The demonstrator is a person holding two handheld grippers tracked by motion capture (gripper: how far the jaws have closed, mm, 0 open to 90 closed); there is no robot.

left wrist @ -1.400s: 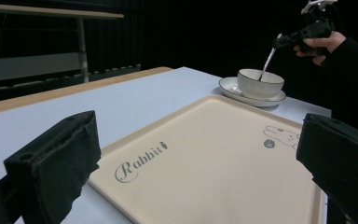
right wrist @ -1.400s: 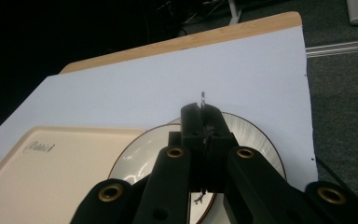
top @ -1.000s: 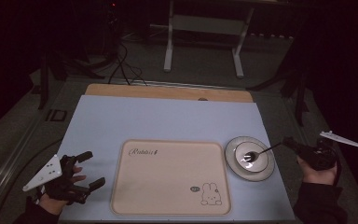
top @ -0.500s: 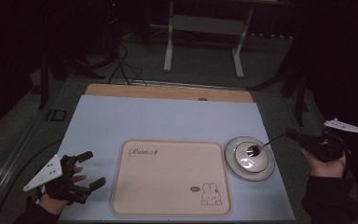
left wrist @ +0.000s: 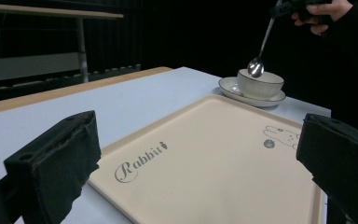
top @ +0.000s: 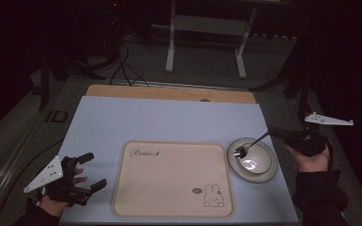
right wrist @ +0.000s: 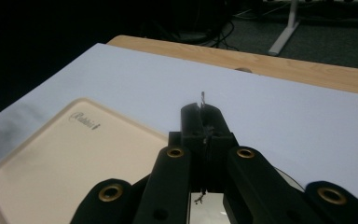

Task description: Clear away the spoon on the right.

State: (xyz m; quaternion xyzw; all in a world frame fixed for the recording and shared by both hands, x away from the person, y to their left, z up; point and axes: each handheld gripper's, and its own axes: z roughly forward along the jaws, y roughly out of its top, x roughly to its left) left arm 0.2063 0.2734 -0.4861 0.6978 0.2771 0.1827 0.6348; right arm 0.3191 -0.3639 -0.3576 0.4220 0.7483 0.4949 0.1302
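Resting near us on the table (top: 122, 117), our left gripper (top: 86, 172) stands spread beside the tray (top: 169, 188). Farther right, our right gripper (top: 279, 132) pinches the spoon (top: 250, 144), bowl end over the cup (left wrist: 260, 83) on its saucer (top: 268, 167).

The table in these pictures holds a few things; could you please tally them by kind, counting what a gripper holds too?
Trays: 1, the cream tray printed with a rabbit.
Saucers: 1, the saucer at the tray's right.
Cups: 1, the cup on the saucer.
Spoons: 1, the spoon clamped in the right gripper, its bowl over the cup.
Total: 4.
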